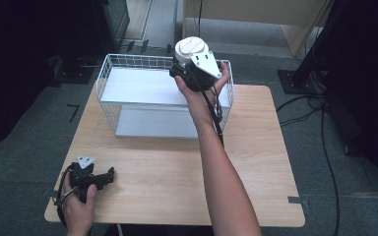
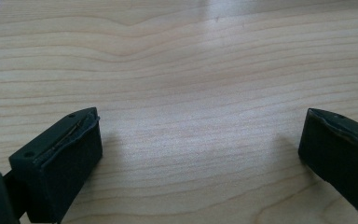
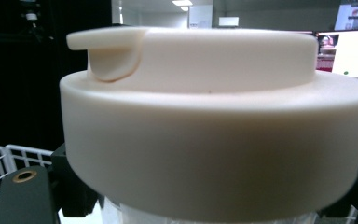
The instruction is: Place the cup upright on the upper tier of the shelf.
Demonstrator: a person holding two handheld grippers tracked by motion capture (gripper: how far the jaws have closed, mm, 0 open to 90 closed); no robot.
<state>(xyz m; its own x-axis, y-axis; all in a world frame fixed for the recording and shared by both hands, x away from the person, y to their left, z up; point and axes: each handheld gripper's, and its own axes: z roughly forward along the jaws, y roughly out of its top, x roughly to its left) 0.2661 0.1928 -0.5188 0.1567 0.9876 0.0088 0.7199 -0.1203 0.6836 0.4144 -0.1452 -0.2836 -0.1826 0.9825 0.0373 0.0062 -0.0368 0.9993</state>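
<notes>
Grey carpeted floor point(image 1: 325, 162) with loose cables surrounds a light wood desk point(image 1: 177, 182). White wire basket point(image 1: 109, 105) sits at the desk's far edge, white liner panel inside. Right gripper point(image 1: 189, 66) is held over the basket's far right corner, fingers clenched around a container with a wide cream flip-top lid point(image 3: 214, 121); the body under the lid looks clear, mostly hidden. Container is in the air above the basket, not resting on anything. Likely rigid, smooth plastic, probably light, could slip; grip just under the lid's rim looks safest. Left gripper point(image 1: 109, 175) lies low at the desk's near left corner, fingers point(image 2: 58, 168) spread wide, nothing between them but bare wood.
</notes>
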